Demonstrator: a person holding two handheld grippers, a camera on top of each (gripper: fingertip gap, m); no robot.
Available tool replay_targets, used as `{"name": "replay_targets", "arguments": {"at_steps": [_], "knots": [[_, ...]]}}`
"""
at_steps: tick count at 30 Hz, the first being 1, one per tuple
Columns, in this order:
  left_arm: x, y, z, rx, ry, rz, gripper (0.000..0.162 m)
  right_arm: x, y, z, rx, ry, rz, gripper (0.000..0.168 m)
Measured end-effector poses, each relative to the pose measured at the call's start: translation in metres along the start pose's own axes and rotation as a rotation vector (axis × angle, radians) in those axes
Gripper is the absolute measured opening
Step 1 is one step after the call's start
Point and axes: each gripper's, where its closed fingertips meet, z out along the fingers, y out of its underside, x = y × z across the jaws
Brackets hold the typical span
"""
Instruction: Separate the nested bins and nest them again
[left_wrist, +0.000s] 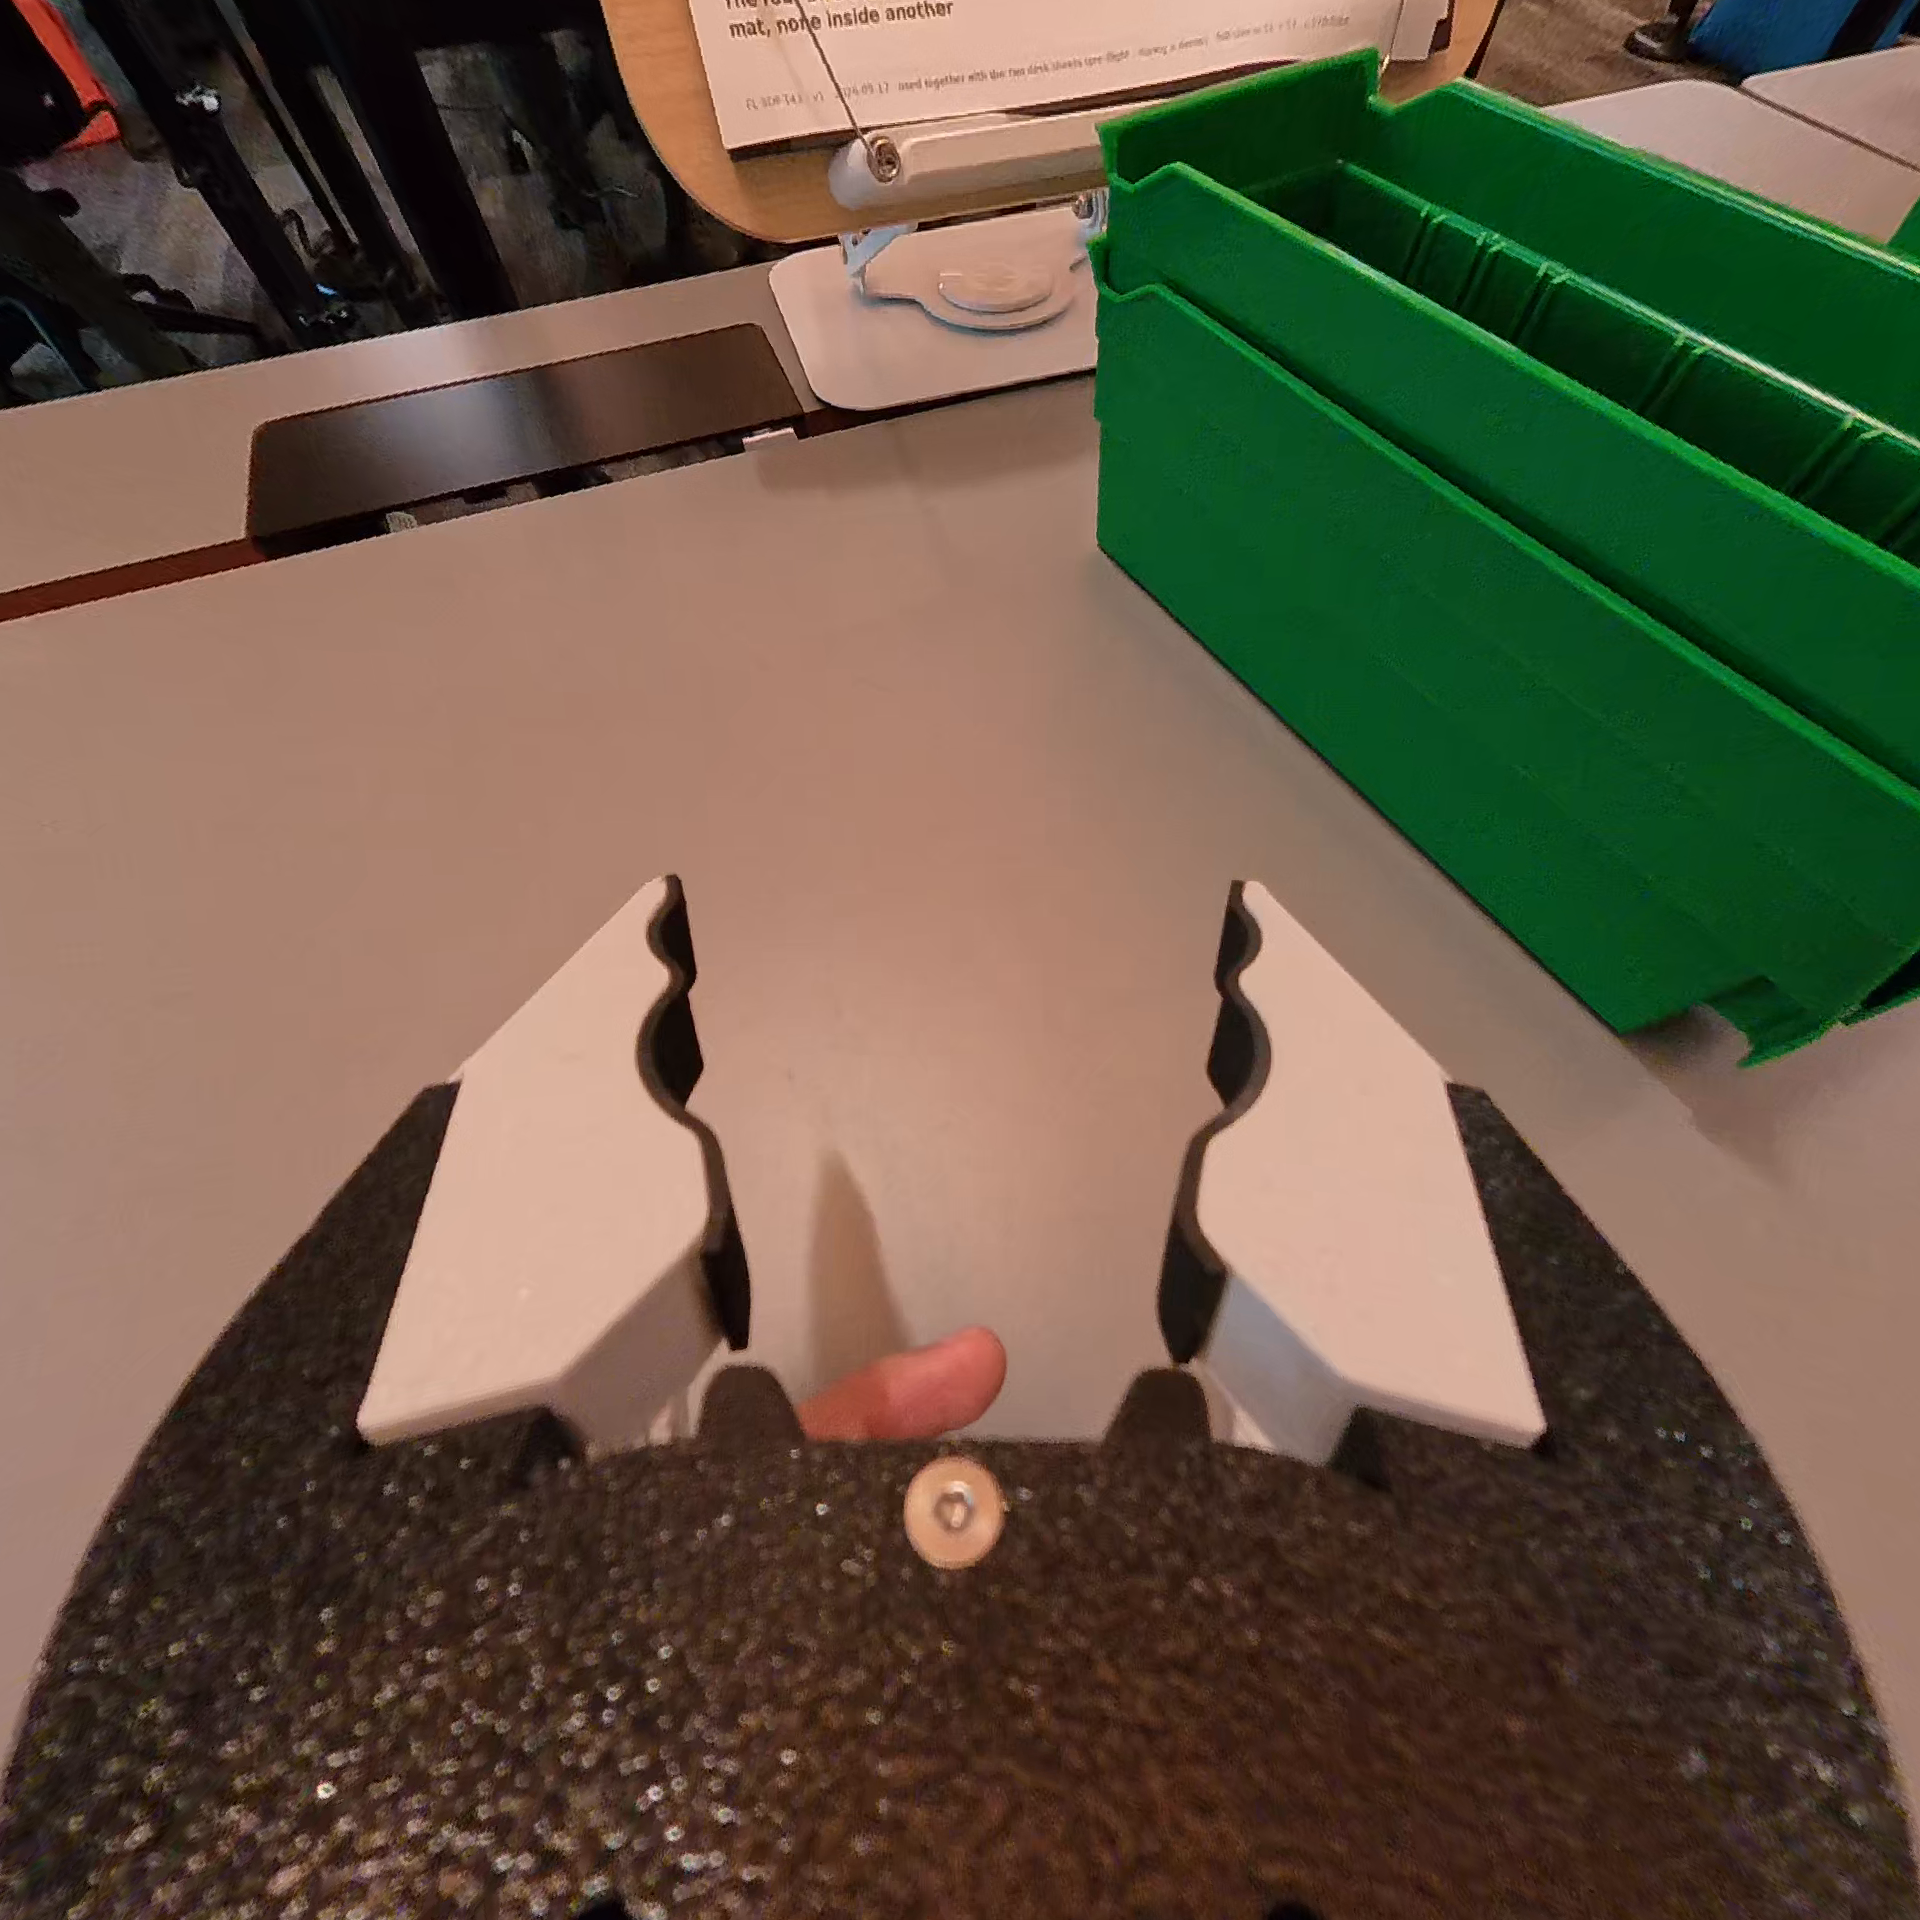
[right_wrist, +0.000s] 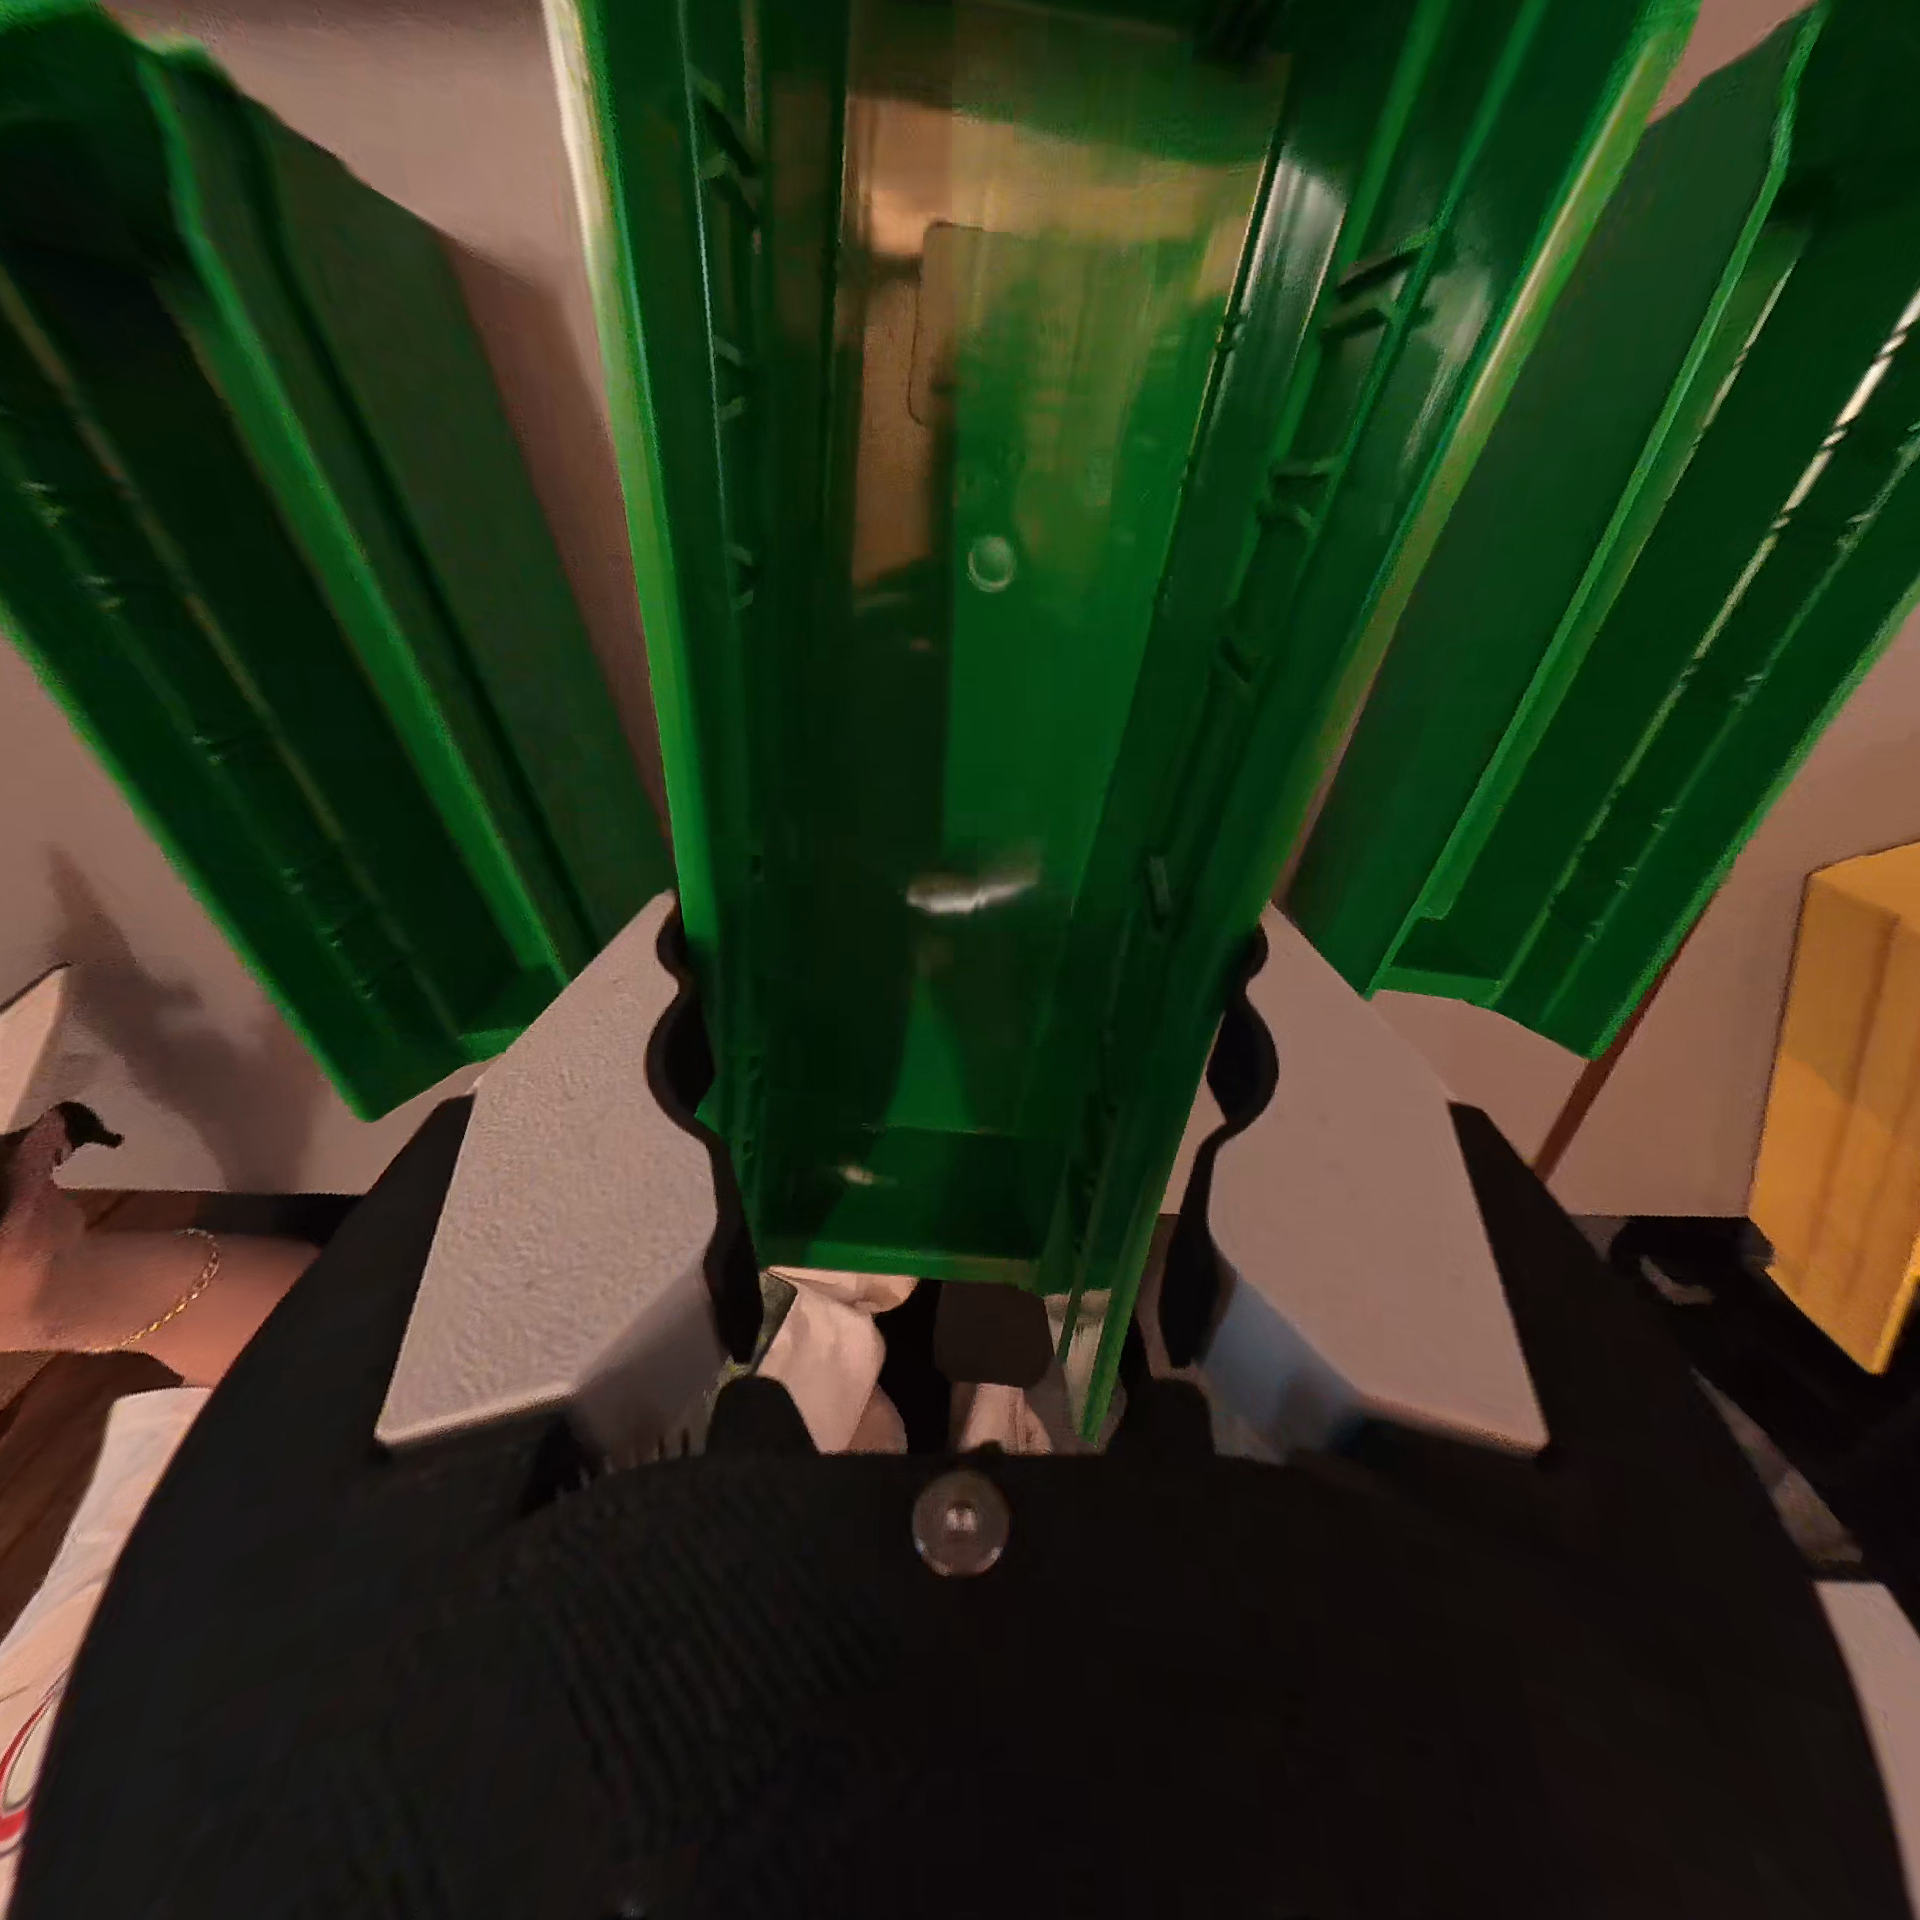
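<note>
In the left wrist view, green plastic bins (left_wrist: 1507, 582) sit nested in one another on the grey table (left_wrist: 623, 727), at the upper right. My left gripper (left_wrist: 954, 885) is open and empty above the bare table, to the left of them. In the right wrist view, my right gripper (right_wrist: 964, 912) is shut on the near end of a long green bin (right_wrist: 987, 727), one finger against each side wall. More green bins lie to its left (right_wrist: 260, 540) and right (right_wrist: 1621, 540). The picture is blurred there.
A paper sheet on a stand with a white base (left_wrist: 935, 312) stands behind the bins, and a dark panel (left_wrist: 520, 416) is set into the table's far edge. A yellow box (right_wrist: 1839, 1101) is at the right. A person's arm (right_wrist: 104, 1299) is at the left.
</note>
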Motion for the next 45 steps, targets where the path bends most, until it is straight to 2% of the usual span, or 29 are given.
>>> {"name": "replay_targets", "arguments": {"at_steps": [6,19,29,41,45], "knots": [[0.005,0.004,0.005,-0.018,0.002,0.017,0.099,0.030,0.008,0.064,-0.099,-0.006,0.014,0.100],[0.012,0.013,0.014,-0.052,0.015,0.028,0.099,0.071,0.005,0.123,-0.143,0.032,-0.015,0.101],[0.005,0.017,0.018,-0.066,0.007,0.006,0.099,0.083,0.007,0.143,-0.158,0.016,-0.025,0.103],[0.008,0.017,0.016,-0.060,0.021,0.001,0.099,0.081,0.005,0.146,-0.107,0.010,-0.039,0.120],[0.006,0.014,0.015,-0.051,0.021,-0.005,0.099,0.078,0.006,0.134,-0.087,-0.021,-0.035,0.122]]}}
